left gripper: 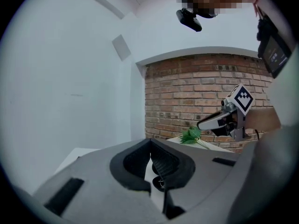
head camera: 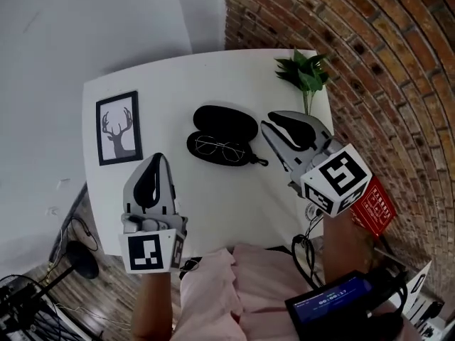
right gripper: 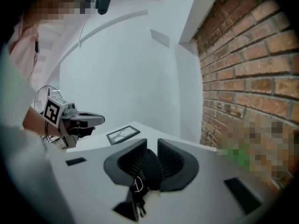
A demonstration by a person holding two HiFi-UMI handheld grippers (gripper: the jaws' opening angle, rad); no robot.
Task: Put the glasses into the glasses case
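A: Position of the glasses (head camera: 220, 148)?
B: Lying inside the open glasses case (head camera: 226, 121), mid-bench (head camera: 213, 77), long axis left to right.
A: Jaws?
B: Right gripper (head camera: 274, 125) is nearer, just right of the case, jaws apart and empty. Left gripper (head camera: 158, 159) has its jaws closed on nothing.

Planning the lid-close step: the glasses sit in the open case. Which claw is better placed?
Probably right: the right claw hangs beside the glasses case, open and aimed at it; the left claw is farther off.
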